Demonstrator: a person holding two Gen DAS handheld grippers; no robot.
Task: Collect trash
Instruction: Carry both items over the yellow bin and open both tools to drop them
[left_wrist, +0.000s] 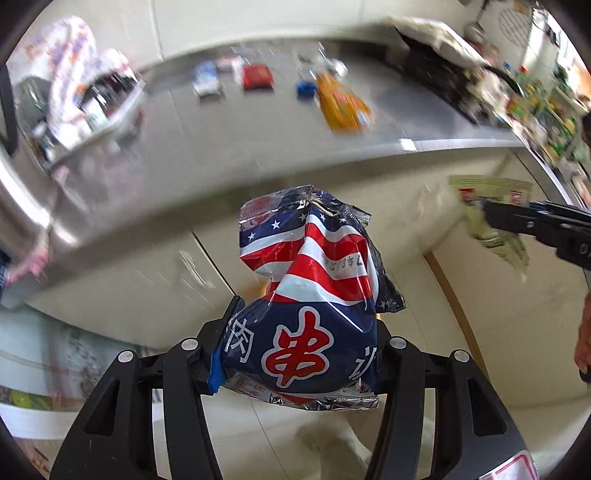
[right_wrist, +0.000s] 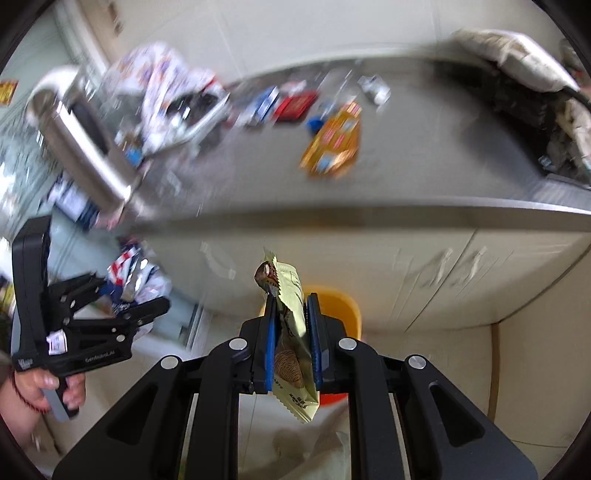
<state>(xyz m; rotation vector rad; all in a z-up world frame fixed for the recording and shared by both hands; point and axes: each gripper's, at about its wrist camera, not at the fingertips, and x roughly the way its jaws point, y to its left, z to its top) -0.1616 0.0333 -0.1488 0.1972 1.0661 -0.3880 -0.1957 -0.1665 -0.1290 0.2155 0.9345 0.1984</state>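
The left tongs (left_wrist: 301, 343) are clamping a crumpled stars-and-stripes foil snack bag (left_wrist: 314, 291) below the grey worktop (left_wrist: 258, 125) edge.

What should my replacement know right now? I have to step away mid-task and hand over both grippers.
Left gripper: shut on the flag-print snack bag, held off the counter.
Right gripper: shut on the pale green wrapper, above the orange bin.
Done: two pieces picked up, neither dropped yet.
Left: bin both, then clear the counter: orange packet, red packet, blue-white packet, small blue item.
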